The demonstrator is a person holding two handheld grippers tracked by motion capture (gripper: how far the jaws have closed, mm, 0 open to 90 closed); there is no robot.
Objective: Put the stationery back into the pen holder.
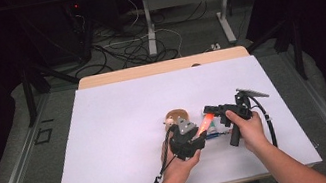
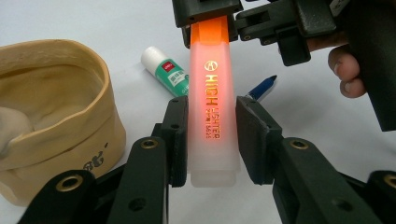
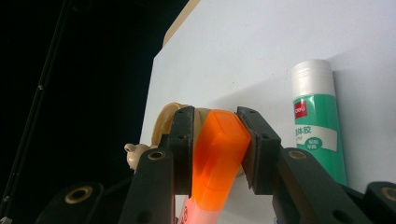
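Observation:
An orange highlighter [image 1: 204, 126] is held above the white sheet between both grippers. My left gripper [image 1: 200, 134] is shut on its translucent body [image 2: 212, 116], with a pad pressed against each side. My right gripper [image 1: 209, 111] is shut on the orange cap [image 3: 217, 158]. In the left gripper view, the right gripper [image 2: 210, 18] clamps the cap at the top, with the person's fingers to its right. The highlighter's lower end sits between my left pads.
A tan fabric pouch [image 2: 51, 116] stands open just left of the grippers. A green-labelled glue stick [image 2: 166, 70] and a blue pen [image 2: 262, 87] lie on the white sheet [image 1: 122, 129] beneath the highlighter. The table's far wooden edge [image 1: 162, 67] lies beyond.

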